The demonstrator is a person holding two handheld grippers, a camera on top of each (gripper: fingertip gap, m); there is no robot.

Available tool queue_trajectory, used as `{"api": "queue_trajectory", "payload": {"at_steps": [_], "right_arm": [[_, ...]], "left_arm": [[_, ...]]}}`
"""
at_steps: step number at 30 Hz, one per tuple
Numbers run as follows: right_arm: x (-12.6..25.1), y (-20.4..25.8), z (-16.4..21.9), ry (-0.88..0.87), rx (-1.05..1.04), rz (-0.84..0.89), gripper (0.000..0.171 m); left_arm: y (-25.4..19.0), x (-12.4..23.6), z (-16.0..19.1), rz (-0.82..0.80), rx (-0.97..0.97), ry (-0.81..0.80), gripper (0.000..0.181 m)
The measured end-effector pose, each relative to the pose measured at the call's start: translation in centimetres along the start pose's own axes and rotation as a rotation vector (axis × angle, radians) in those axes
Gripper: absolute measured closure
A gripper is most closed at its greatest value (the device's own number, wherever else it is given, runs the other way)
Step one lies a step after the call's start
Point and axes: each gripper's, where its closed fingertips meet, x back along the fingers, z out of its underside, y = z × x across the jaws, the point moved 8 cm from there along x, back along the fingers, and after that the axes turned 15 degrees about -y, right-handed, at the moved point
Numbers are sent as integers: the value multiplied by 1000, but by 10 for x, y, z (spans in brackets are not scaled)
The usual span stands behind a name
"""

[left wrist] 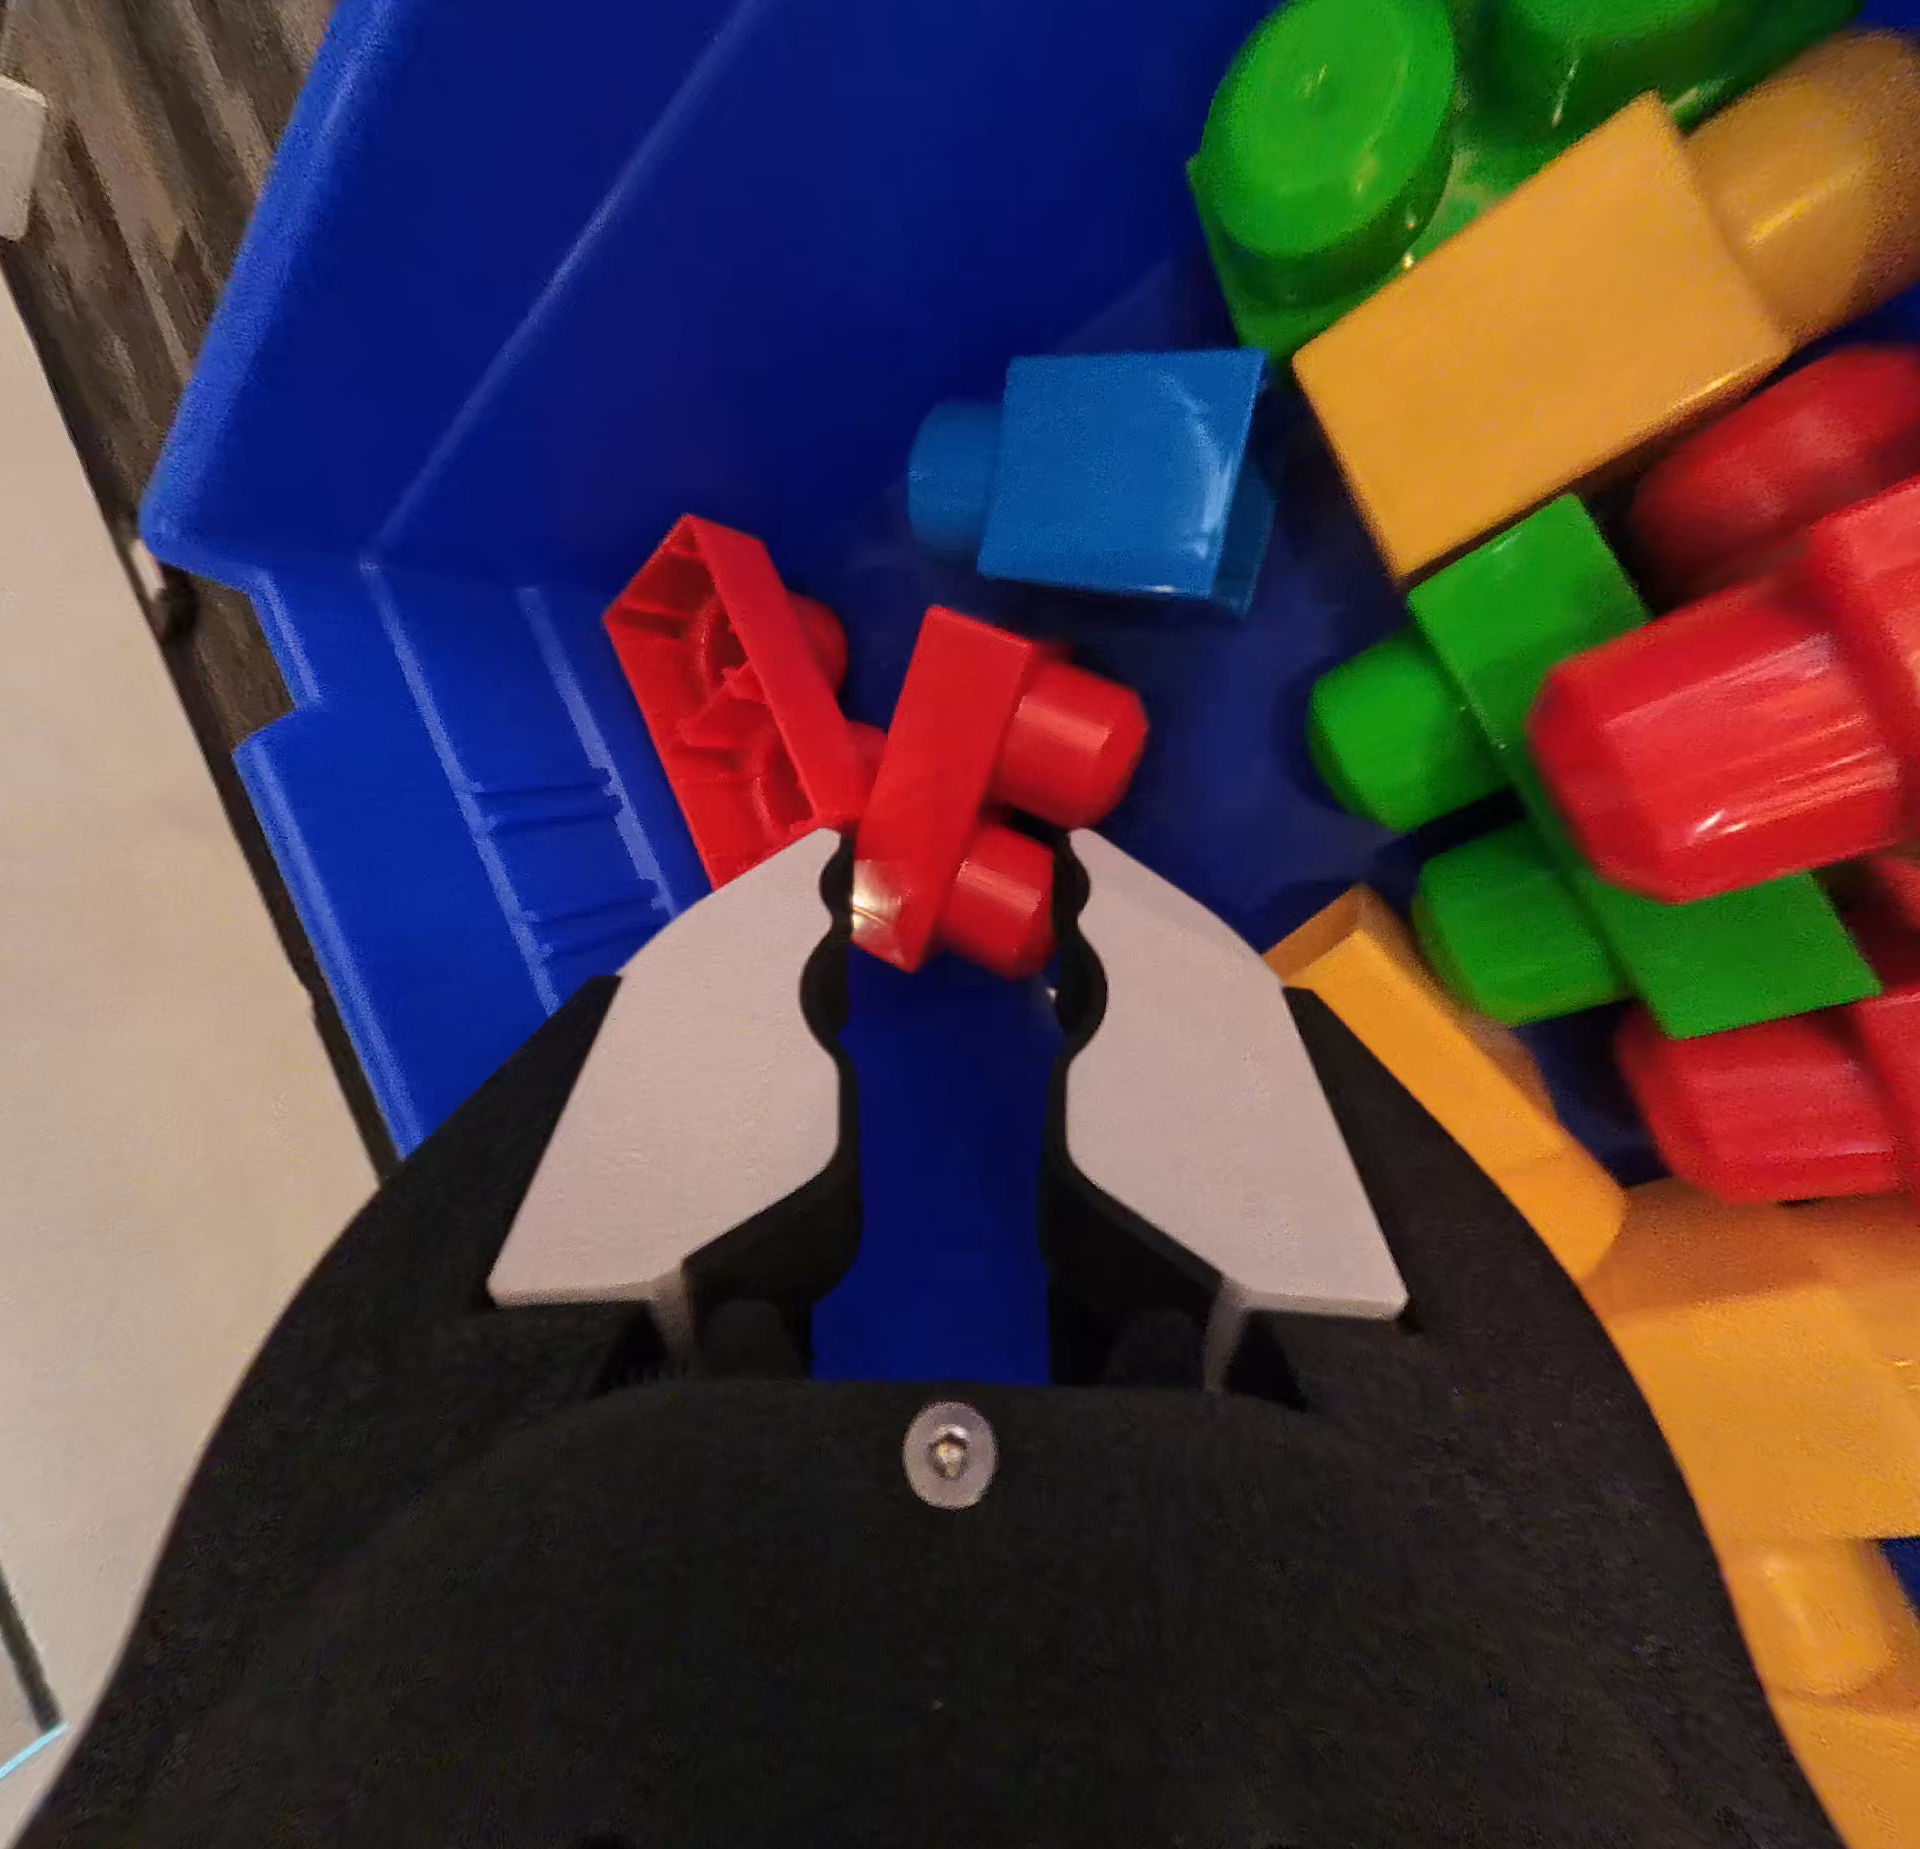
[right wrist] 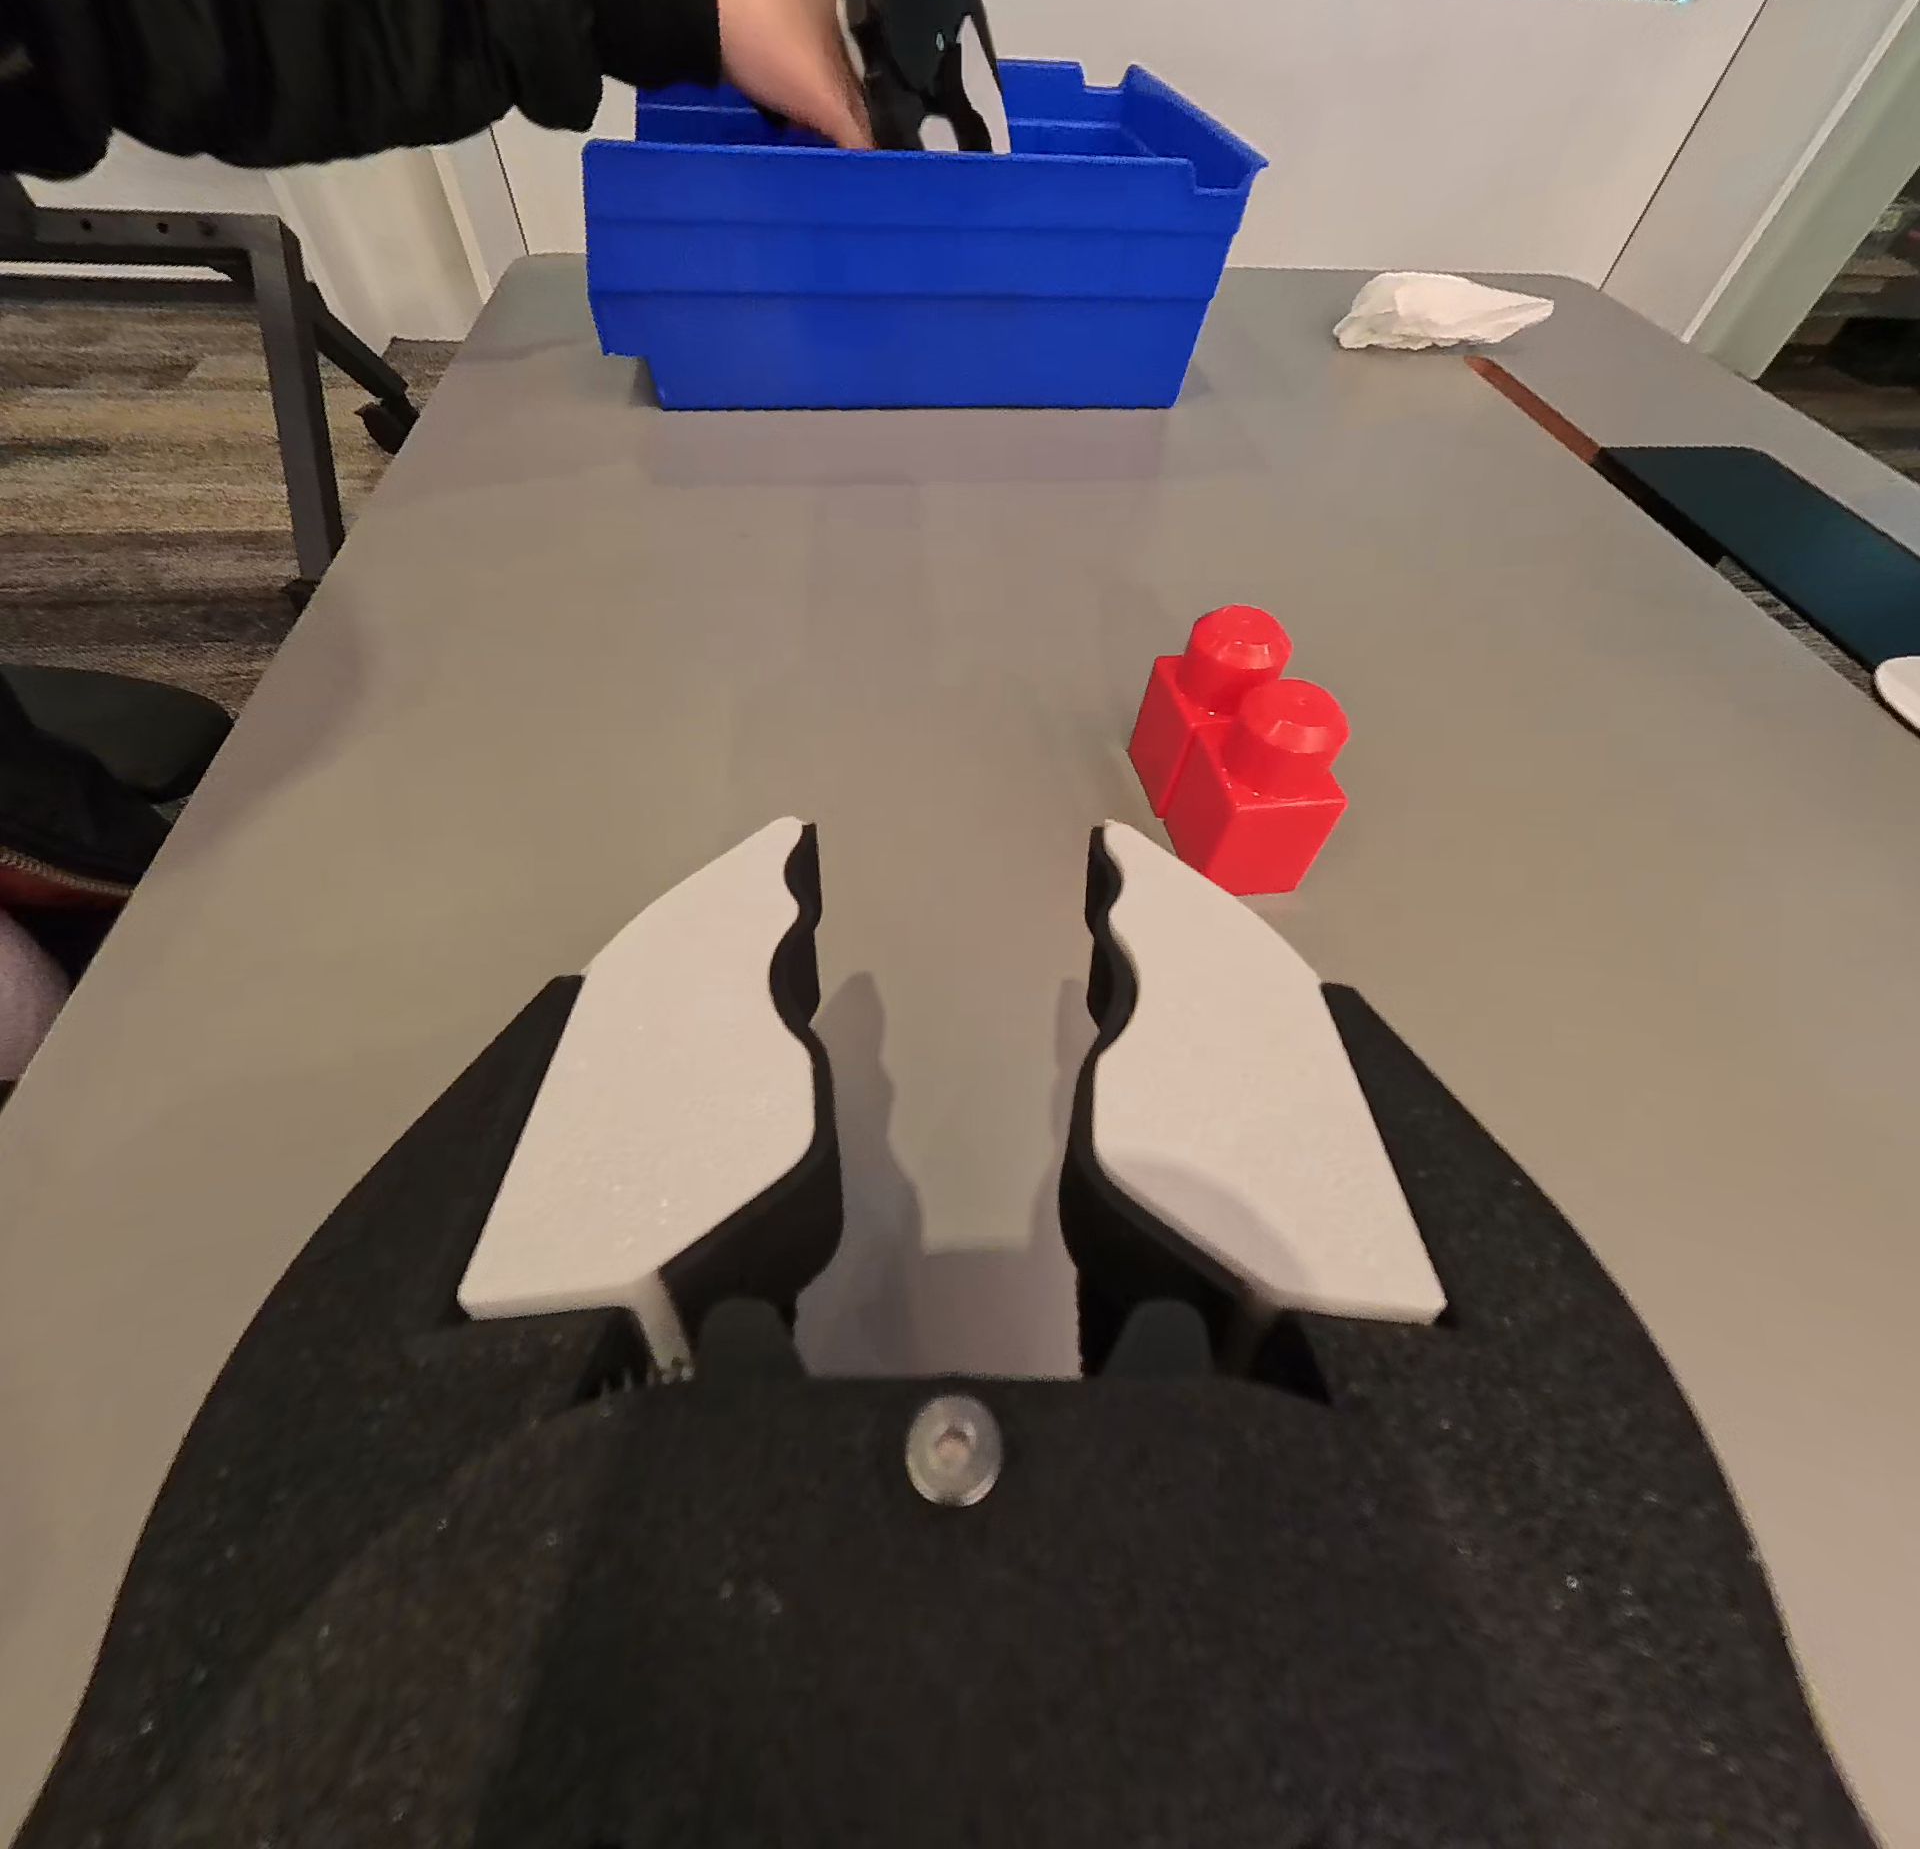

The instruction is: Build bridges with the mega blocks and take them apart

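The left gripper (left wrist: 951, 890) pinches a red two-stud block (left wrist: 977, 781) inside the blue bin (left wrist: 582, 272); blocks at right are cut off. The right gripper (right wrist: 951, 864) hangs open, empty, at frame centre.

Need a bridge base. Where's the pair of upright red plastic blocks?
Right wrist view: the two red blocks stand together on the grey table, just right of the open right claw.

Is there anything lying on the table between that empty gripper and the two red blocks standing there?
Nothing visible. The right gripper hangs open over bare grey table, and the two red blocks stand just ahead, to its right, with only clear tabletop between. The blue bin sits well beyond them.
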Motion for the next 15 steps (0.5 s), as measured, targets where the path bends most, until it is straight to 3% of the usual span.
{"api": "queue_trajectory", "payload": {"at_steps": [5,11,15], "right_arm": [[0,0,-1,-10,-3,2,123],[0,0,0,-13,-13,-2,123],[-1,0,1,-4,-13,-3,123]], "left_arm": [[0,1,6,37,67,1,135],[-2,10,6,77,45,12,138],[2,-2,8,83,72,114,134]]}}
